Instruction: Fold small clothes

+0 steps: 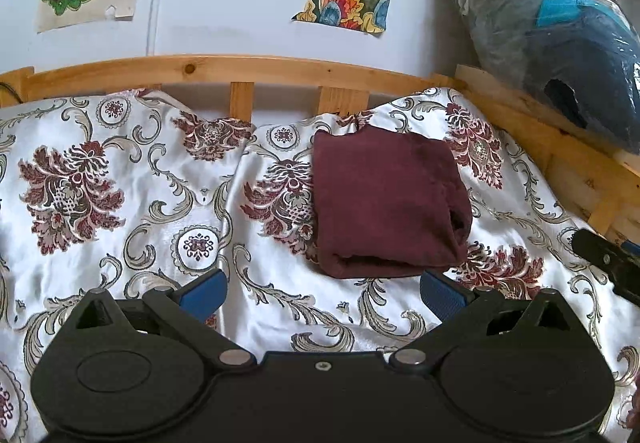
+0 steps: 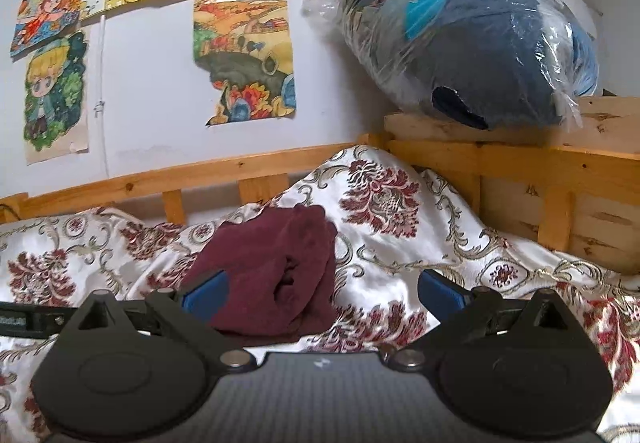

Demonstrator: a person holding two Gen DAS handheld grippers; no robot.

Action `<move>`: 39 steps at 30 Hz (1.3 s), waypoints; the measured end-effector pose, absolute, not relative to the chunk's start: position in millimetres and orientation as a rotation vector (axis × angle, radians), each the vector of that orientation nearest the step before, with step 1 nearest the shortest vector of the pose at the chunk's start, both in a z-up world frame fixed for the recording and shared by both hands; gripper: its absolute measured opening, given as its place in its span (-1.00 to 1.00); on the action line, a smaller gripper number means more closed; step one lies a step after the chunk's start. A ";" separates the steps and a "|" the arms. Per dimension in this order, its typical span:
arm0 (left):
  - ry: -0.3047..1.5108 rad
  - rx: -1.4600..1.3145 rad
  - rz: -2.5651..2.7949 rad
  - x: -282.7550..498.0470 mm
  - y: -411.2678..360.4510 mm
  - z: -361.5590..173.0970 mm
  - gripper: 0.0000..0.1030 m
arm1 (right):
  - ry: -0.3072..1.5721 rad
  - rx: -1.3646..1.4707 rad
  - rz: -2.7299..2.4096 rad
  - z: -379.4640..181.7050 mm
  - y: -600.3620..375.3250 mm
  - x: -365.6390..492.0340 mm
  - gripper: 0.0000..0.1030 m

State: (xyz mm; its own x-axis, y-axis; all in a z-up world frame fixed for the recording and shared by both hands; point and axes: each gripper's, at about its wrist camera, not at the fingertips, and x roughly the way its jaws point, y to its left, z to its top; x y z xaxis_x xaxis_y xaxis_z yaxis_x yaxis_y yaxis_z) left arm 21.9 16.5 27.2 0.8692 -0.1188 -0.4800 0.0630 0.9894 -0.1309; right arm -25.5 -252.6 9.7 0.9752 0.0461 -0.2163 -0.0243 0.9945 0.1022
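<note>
Left gripper (image 1: pixel 322 289) spread wide, right gripper (image 2: pixel 320 293) likewise (both empty)

Both wrist views look forward and slightly down over the floral bedspread (image 1: pixel 120 163) toward the wooden bed rail (image 1: pixel 240 67) and wall. The right view sits lower and further right. Both share the folded maroon garment (image 1: pixel 384 203) at close range.

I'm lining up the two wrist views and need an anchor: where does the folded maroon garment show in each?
Left wrist: the folded maroon garment lies right of centre on the patterned bedspread, beyond the open fingers.
Right wrist: the garment sits low and left of centre, partly behind the left blue finger.
Shared landmark: the wooden bed rail runs behind it in both.
</note>
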 end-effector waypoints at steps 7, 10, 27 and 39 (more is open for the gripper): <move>0.499 -0.089 -0.089 21.6 14.0 19.8 0.99 | 0.250 0.034 0.041 5.7 -240.4 -24.8 1.00; 0.514 -0.103 -0.089 23.6 15.6 16.8 0.99 | 0.271 0.029 0.044 2.8 -238.3 -20.8 1.00; 0.521 -0.091 -0.087 22.4 15.1 12.6 0.99 | 0.292 0.042 0.025 0.0 -242.1 -18.6 1.00; 0.525 -0.083 -0.090 21.4 13.9 11.8 0.99 | 0.295 0.056 0.016 -0.2 -244.4 -17.1 1.00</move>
